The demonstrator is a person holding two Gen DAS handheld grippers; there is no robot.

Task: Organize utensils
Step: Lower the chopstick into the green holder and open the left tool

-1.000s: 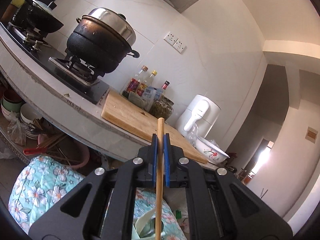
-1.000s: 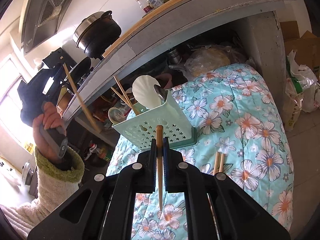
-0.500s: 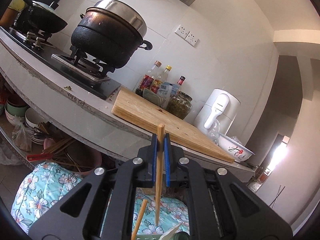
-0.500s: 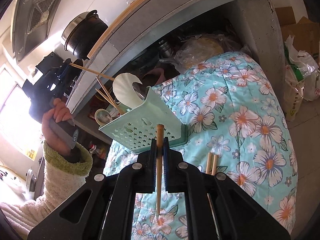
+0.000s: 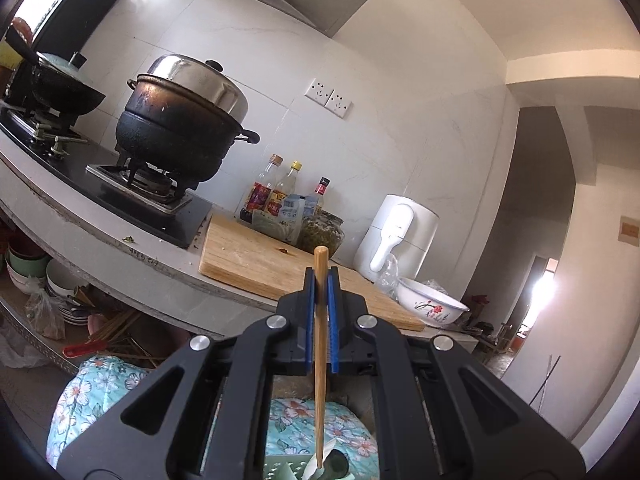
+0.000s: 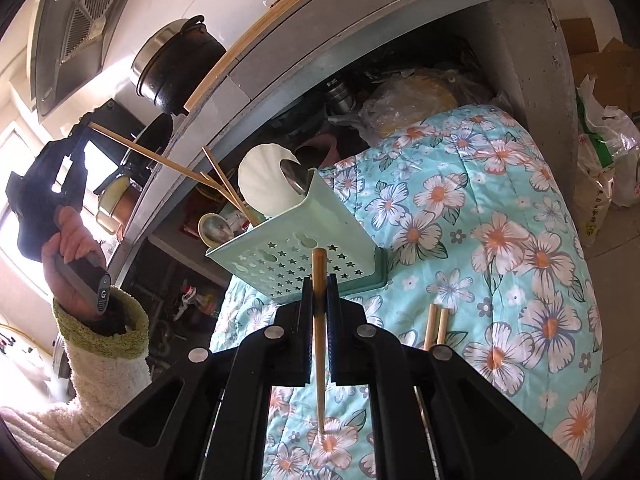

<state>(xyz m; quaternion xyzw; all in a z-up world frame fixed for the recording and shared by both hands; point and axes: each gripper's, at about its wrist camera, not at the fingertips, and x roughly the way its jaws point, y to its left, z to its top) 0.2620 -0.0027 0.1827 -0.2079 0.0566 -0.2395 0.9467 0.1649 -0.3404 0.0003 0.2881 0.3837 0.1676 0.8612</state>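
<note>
A teal star-punched utensil holder stands on the flowered quilt. It holds a white scoop, a metal spoon and two chopsticks. My left gripper, held in a hand at the far left, is shut on a chopstick that slants down with its tip at the holder's rim. In the left wrist view that chopstick hangs from the left gripper down to the holder. My right gripper is shut on another chopstick, just in front of the holder. Two more chopsticks lie on the quilt.
Behind the holder runs a grey counter with a black pot, a cutting board, bottles, a white kettle and a bowl. Bowls and clutter fill the shelf under it. Bags stand to the right.
The left gripper has swung its chopstick from steeply upright to a low slant, bringing the tip to the holder. The right gripper has sunk a little toward the holder.
</note>
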